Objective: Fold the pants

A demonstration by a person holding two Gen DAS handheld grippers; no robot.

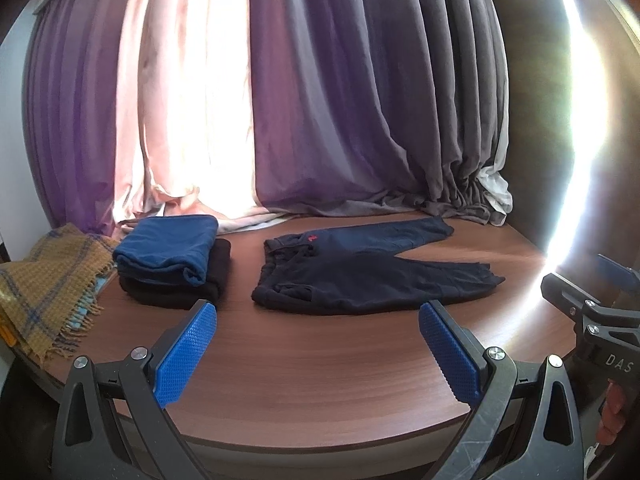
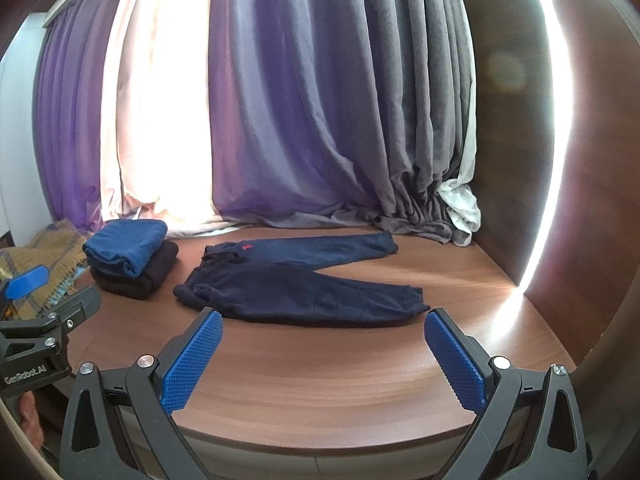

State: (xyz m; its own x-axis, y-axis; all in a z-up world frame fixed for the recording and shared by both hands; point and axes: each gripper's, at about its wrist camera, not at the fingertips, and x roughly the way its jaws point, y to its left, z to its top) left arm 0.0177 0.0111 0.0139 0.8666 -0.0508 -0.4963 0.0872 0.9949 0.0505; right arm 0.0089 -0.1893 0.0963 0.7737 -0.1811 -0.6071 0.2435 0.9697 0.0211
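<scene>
A: Where are the pants [image 1: 360,272]?
B: Flat on the table [image 1: 320,368], just right of the folded stack [image 1: 172,264].
A: Your grippers?
B: Left gripper [image 1: 318,312] and right gripper [image 2: 323,320] both spread wide, holding nothing.

One pants [image 1: 360,272], two folded garments [image 1: 168,256]

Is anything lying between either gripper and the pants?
Nothing visible. Only bare table lies between the open left gripper, the open right gripper and the navy pants.
</scene>
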